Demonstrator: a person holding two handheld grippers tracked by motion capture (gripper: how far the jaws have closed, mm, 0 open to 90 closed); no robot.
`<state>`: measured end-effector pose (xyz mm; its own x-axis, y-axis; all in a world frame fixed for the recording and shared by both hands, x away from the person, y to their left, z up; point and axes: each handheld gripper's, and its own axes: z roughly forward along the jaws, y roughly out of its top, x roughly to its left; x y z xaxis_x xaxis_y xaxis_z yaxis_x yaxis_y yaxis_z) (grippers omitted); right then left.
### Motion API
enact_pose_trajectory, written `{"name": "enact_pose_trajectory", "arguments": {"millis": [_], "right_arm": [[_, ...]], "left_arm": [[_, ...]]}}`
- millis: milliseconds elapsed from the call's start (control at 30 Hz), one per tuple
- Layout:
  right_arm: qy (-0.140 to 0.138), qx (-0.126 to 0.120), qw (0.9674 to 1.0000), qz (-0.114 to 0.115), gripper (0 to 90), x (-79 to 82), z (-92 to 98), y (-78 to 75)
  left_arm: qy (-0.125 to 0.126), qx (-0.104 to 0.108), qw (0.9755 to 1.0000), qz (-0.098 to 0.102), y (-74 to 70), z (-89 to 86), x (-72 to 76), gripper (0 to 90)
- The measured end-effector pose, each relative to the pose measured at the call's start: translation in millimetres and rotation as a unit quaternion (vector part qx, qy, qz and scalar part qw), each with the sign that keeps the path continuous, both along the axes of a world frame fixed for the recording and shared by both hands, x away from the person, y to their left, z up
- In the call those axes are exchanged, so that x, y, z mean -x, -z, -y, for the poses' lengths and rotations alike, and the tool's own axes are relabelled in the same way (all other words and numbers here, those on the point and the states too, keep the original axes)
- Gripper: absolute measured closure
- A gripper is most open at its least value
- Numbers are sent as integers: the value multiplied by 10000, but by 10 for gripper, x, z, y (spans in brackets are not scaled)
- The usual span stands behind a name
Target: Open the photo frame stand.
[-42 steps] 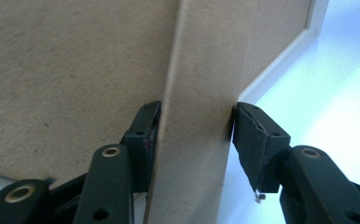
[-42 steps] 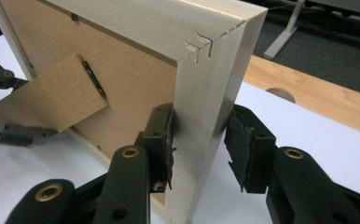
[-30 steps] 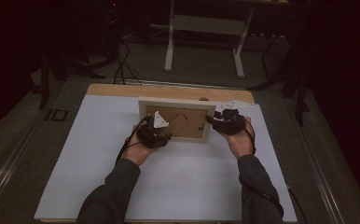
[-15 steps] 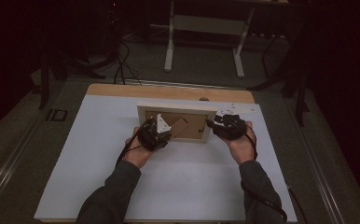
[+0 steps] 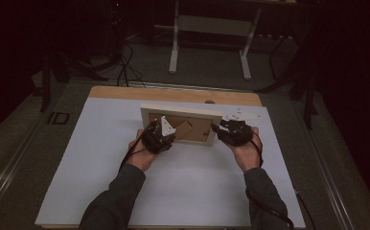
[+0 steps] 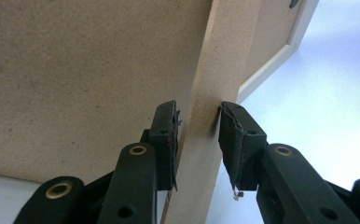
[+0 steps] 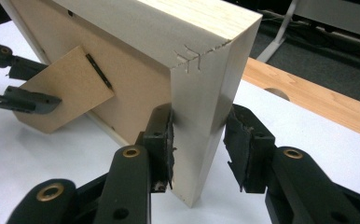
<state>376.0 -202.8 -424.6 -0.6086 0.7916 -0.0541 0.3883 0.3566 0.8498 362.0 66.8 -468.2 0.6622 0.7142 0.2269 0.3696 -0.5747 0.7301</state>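
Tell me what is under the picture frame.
The frame stands upright on the white table, back toward the person, its fold-out stand between the left gripper's jaws. Its front is turned away, hidden.

A white sheet [image 5: 173,191] covers the wooden desk [image 5: 125,92]; beyond it, a grey metal stand [image 5: 209,28] and black cables [image 5: 125,62] on the dark floor [image 5: 288,96].

The picture frame [image 5: 181,113] shows only its back; the left gripper [image 5: 158,137] covers part of its stand [image 5: 187,129].
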Motion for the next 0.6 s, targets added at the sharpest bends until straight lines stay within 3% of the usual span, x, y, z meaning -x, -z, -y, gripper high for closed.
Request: {"name": "enact_pose_trajectory", "arguments": {"millis": [300,600], "right_arm": [[-58,352,9992,159,623,84,-107,-4],[-65,329,9994,126,623,97,-95,-6]], "left_arm": [[-147,-92,9998,-20,30,-28,-10,676],[-124,82,9999,-36,18,-62,35,688]]}}
